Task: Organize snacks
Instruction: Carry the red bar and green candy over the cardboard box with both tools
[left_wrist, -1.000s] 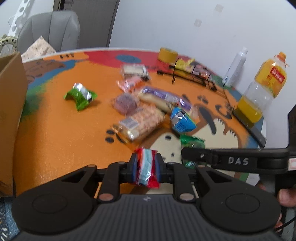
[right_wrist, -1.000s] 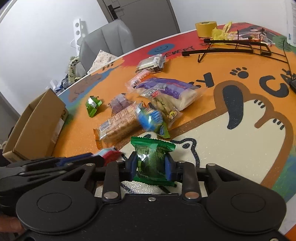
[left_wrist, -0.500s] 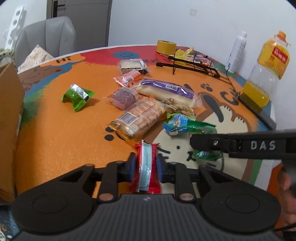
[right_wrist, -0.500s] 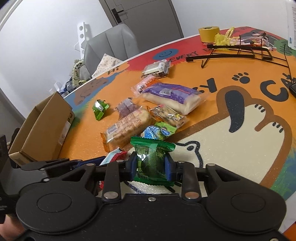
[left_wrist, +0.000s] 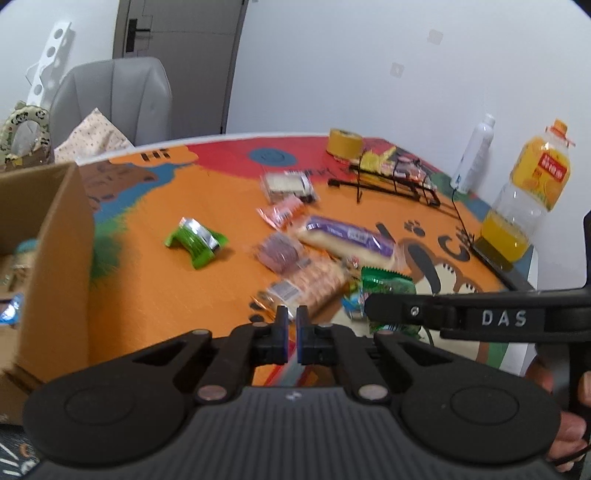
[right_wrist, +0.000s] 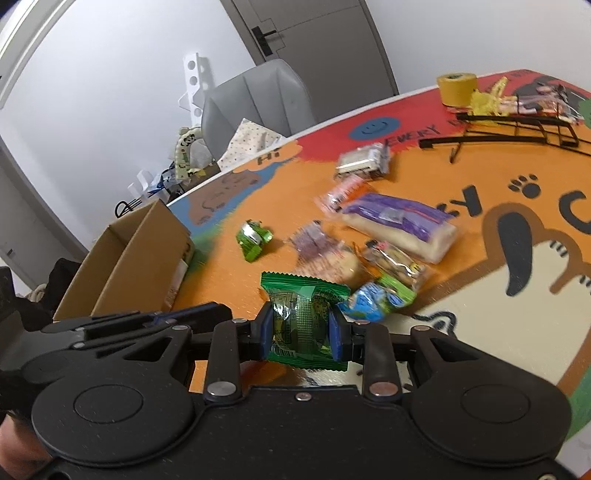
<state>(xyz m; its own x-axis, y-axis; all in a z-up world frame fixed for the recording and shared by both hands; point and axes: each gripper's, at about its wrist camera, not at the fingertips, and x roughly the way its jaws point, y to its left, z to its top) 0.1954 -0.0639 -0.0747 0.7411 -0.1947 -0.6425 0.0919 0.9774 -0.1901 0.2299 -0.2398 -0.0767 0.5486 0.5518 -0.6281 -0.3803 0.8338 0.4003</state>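
Observation:
My right gripper (right_wrist: 302, 319) is shut on a green snack packet (right_wrist: 304, 314) and holds it above the table; the same green snack packet (left_wrist: 384, 282) shows in the left wrist view at that gripper's tip. The jaws of my left gripper (left_wrist: 291, 319) are pressed almost together. Only a blurred red and pale blue sliver of the red and blue packet (left_wrist: 291, 369) shows under them. An open cardboard box (left_wrist: 55, 258) stands at the table's left edge, close to the left gripper. From the right wrist, the cardboard box (right_wrist: 136, 258) is ahead and to the left.
Loose snacks lie mid-table: a small green packet (left_wrist: 195, 240), a purple bread pack (left_wrist: 347, 236), a cracker pack (left_wrist: 310, 284) and a blue packet (right_wrist: 373, 299). At the far end are a wire rack (left_wrist: 395, 181), a tape roll (left_wrist: 345, 144) and two bottles (left_wrist: 528, 199). A grey chair (left_wrist: 110, 99) stands behind.
Both grippers have risen and swung left, so the box looms larger. The red and blue packet, plain between the left jaws before, has dropped almost out of sight.

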